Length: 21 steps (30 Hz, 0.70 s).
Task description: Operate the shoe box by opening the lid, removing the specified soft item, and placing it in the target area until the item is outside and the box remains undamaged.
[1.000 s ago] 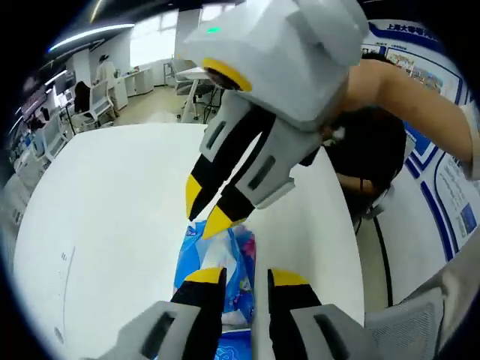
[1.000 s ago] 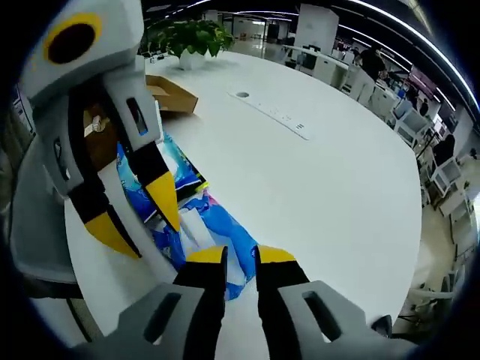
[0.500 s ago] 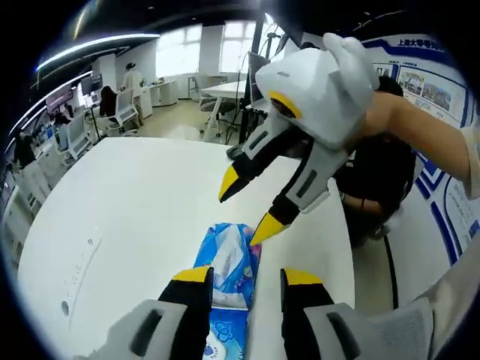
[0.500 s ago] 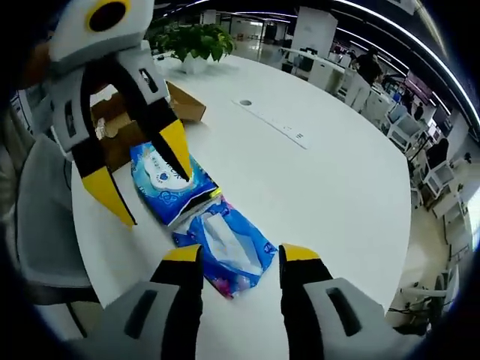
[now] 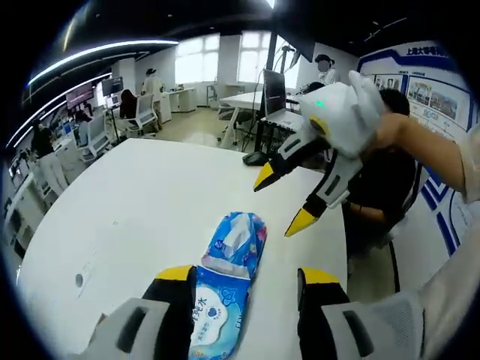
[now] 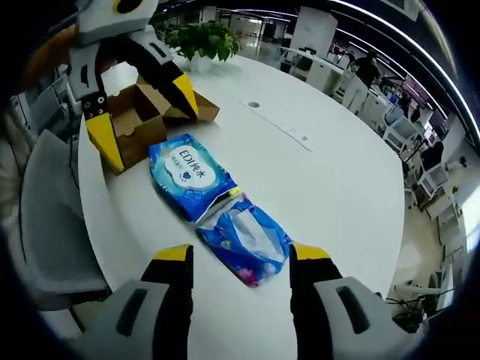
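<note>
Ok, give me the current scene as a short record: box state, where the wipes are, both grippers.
box: brown cardboard box, flaps open, on the white table
soft items: two blue wipe packs, one flat and the other overlapping its end, outside the box
left gripper: open, empty, above the box
right gripper: open, empty, above the table beyond the packs
contact: neither gripper touches a pack

The blue wipes pack (image 6: 187, 177) seemingly reads "EDI".

Both tongs (image 5: 246, 279) (image 6: 240, 255) agape, empty
</note>
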Tool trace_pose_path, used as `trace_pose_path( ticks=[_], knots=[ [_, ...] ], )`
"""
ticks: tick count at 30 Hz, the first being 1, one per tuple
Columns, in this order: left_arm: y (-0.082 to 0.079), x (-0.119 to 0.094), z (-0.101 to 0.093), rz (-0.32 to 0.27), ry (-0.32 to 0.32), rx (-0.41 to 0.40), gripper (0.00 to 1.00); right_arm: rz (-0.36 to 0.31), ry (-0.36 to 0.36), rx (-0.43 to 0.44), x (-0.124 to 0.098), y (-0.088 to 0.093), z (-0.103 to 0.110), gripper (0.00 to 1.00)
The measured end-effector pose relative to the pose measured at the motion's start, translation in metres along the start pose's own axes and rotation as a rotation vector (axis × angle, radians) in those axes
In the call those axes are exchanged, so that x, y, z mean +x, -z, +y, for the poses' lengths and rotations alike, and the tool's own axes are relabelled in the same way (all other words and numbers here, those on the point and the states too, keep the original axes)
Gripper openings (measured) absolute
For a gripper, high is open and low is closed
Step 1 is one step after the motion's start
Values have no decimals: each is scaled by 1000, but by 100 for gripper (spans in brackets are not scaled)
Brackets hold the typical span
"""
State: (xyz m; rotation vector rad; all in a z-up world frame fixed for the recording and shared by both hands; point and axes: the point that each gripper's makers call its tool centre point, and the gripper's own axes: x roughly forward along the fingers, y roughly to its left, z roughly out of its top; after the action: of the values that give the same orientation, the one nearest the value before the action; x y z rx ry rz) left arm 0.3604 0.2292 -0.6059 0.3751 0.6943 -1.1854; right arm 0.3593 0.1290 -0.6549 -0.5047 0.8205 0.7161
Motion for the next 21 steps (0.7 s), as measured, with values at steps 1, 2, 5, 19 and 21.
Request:
trace_pose_path(
  ticks=[1, 2, 5, 19, 21],
  knots=[
    [3, -7, 2, -5, -9, -1, 57, 0, -1, 2, -1, -1, 2, 51],
    [5, -12, 3, -8, -14, -4, 58, -1, 2, 0, -3, -3, 5, 51],
    [16, -29, 11, -13, -39, -18, 61, -19, 14, -8, -9, -12, 10, 52],
    [60, -105, 34, -41, -132, -60, 69, -43, -52, -37, -15, -39, 56, 54],
    [69, -116, 37, -40, -145, -71, 69, -40, -88, -57, -14, -45, 68, 54]
  ],
)
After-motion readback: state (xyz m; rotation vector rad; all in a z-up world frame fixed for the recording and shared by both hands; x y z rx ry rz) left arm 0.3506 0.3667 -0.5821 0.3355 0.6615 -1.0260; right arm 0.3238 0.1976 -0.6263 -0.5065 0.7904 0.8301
